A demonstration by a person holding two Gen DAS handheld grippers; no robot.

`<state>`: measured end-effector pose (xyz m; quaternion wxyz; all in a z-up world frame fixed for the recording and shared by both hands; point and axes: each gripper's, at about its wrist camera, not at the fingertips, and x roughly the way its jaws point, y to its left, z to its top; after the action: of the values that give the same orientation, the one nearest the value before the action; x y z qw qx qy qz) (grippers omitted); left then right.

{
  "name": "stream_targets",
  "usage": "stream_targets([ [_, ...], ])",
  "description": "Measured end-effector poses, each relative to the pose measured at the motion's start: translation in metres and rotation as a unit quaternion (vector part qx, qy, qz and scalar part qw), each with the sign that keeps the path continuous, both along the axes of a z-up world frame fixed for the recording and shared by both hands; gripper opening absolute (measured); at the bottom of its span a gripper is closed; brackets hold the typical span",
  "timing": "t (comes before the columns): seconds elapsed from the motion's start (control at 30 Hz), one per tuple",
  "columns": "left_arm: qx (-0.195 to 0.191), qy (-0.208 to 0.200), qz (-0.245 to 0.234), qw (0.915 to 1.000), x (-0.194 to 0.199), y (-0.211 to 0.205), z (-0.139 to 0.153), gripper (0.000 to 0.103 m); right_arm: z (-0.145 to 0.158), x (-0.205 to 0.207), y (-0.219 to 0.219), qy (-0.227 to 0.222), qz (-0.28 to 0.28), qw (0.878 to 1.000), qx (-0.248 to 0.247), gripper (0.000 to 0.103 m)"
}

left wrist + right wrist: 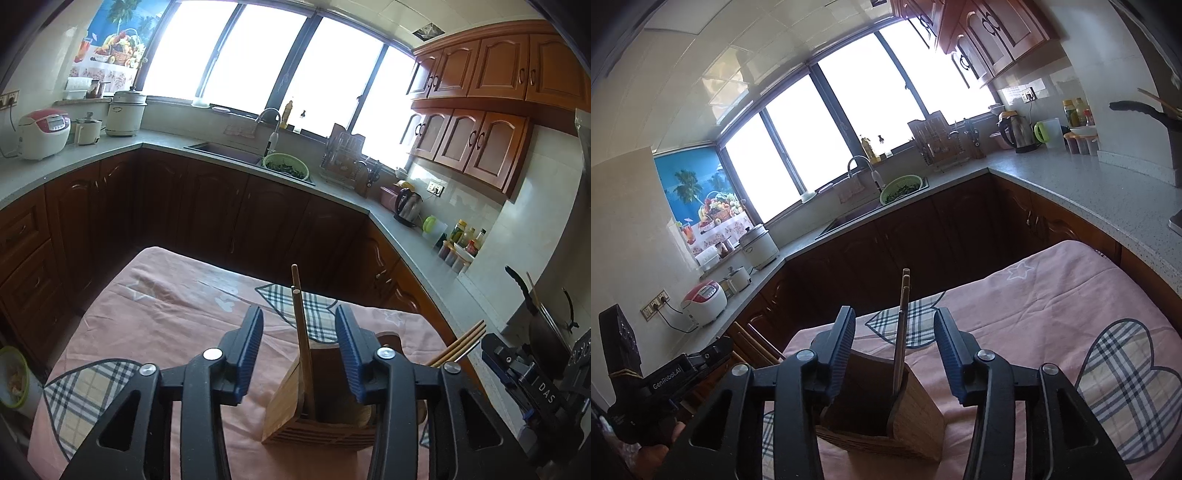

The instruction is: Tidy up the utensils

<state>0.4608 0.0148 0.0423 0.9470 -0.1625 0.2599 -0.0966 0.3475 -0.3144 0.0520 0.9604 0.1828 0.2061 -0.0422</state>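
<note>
On the pink-clothed bench [166, 317] stands a wooden utensil holder [317, 413] with chopsticks [301, 332] upright inside. Both the left hand-held gripper [299, 354] and right hand-held gripper [895, 354] have jaws apart, gripping nothing.

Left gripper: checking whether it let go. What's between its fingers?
In the left wrist view, the left gripper frames the upright chopsticks in the wooden holder, pads apart from them.

The left gripper [300, 350] hangs over a desk [177, 314] spread with a pink cloth bearing plaid hearts. Its blue-padded jaws stand apart, touching nothing. Between them, a little beyond, a wooden utensil holder [317, 413] sits on the cloth with a pair of brown chopsticks [301, 332] standing upright in it. More chopsticks [461, 343] jut in from the right, beside the right gripper [517, 373], of which only the black body shows.
</note>
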Motion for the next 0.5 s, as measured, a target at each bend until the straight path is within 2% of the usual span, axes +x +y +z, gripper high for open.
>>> stream_targets([
  [0.03,-0.002,-0.003,0.002,1.0,-0.003,0.002,0.001,0.061,0.0,-0.001,0.0,-0.001,-0.001,1.0,0.0,0.053],
  [0.13,-0.006,-0.008,0.007,0.9999,-0.012,0.006,0.001,0.076,0.001,-0.004,-0.001,-0.003,0.004,1.0,0.006,0.067],
  [0.37,-0.006,-0.004,0.004,1.0,-0.033,0.012,-0.004,0.088,0.0,-0.014,0.002,-0.014,0.018,1.0,0.009,0.096],
  [0.5,-0.009,0.004,0.005,0.9999,-0.044,0.018,-0.007,0.095,0.001,-0.024,0.004,-0.017,0.02,1.0,0.012,0.099],
])
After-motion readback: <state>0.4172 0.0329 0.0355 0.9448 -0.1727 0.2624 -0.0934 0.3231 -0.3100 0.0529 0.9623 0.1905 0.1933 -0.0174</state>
